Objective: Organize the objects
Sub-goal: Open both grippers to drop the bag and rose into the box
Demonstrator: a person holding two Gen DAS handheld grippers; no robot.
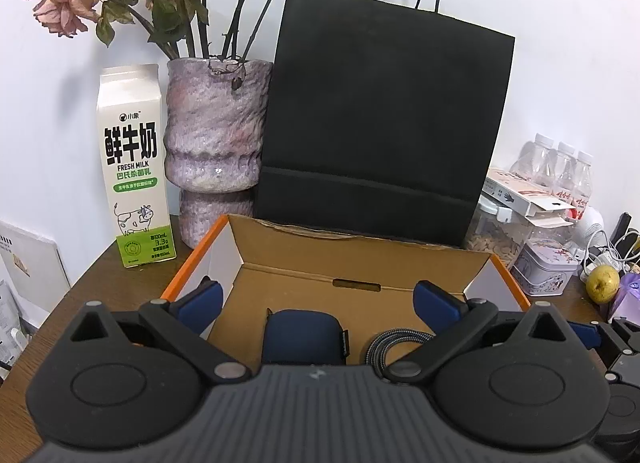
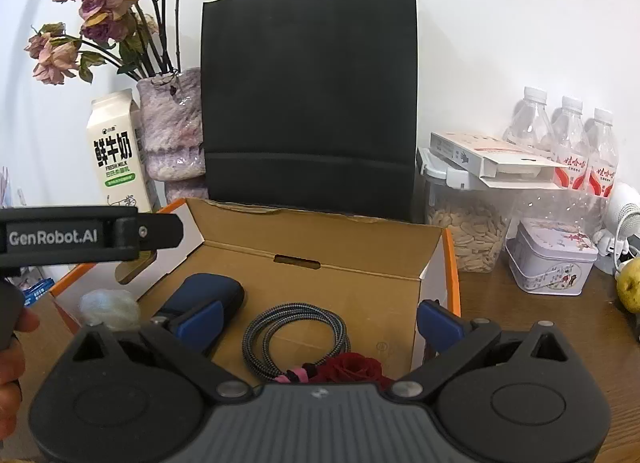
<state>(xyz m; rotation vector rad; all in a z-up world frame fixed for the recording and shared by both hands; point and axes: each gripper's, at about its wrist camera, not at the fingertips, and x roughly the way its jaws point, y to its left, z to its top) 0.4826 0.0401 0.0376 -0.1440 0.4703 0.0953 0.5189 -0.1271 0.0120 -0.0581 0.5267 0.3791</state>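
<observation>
An open cardboard box [image 1: 360, 259] [image 2: 320, 239] with orange-edged flaps sits on the wooden table. Inside lie a dark blue case [image 1: 304, 337] [image 2: 204, 297], a coiled braided cable [image 1: 394, 341] [image 2: 294, 337] and a dark red rose [image 2: 354, 369]. My left gripper [image 1: 320, 303] hangs open over the box, its blue pads either side of the case without touching it. My right gripper [image 2: 320, 323] is open too, straddling the cable with nothing pressed between its pads. The left gripper's body [image 2: 88, 233] crosses the left of the right wrist view.
Behind the box stand a black paper bag [image 1: 384, 119], a purple vase of dried flowers [image 1: 214, 135] and a milk carton [image 1: 134, 167]. To the right are a jar of seeds [image 2: 468, 231], a tin [image 2: 552, 259], water bottles [image 2: 568, 139] and a pear [image 1: 602, 283].
</observation>
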